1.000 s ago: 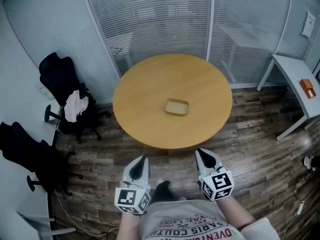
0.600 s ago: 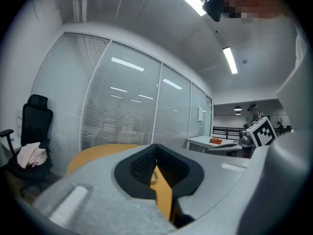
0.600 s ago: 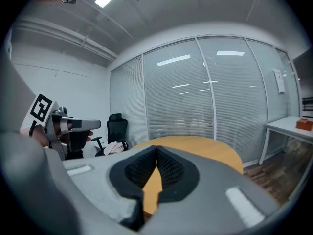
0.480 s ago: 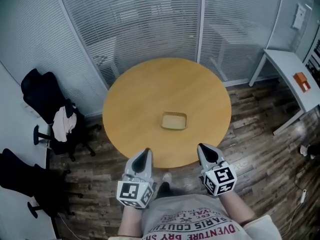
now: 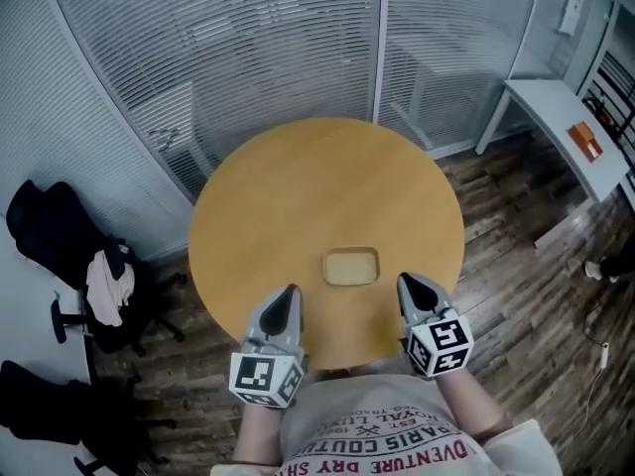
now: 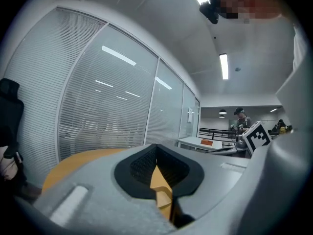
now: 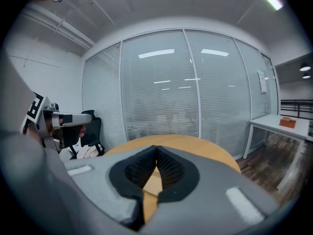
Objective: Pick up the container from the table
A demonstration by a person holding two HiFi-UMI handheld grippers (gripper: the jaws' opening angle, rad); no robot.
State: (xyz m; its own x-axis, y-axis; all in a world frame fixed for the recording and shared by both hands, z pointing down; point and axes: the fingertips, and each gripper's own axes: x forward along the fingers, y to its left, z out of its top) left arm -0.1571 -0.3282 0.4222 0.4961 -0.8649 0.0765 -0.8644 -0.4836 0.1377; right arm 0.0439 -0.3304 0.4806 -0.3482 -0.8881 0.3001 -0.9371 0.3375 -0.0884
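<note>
A shallow tan container (image 5: 351, 266) lies on the round wooden table (image 5: 298, 196), towards its near edge. My left gripper (image 5: 289, 294) hangs over the near edge, left of the container, jaws met at the tips with nothing between them. My right gripper (image 5: 407, 283) is over the near edge on the container's right, also shut and empty. In the left gripper view the jaw tips (image 6: 156, 148) touch, with the table (image 6: 83, 158) beyond. In the right gripper view the jaw tips (image 7: 156, 149) are closed, and the table (image 7: 195, 143) lies ahead. The container is hidden in both gripper views.
Glass walls with blinds (image 5: 258, 48) curve behind the table. Black office chairs (image 5: 60, 236) with clothes stand at the left. A white desk (image 5: 566, 132) with an orange box (image 5: 584, 140) is at the right. Wood flooring (image 5: 536, 296) surrounds the table.
Both grippers have come forward from over the floor to the table's near edge, either side of the container. The view has shifted closer to the table. Jaws stayed shut.
</note>
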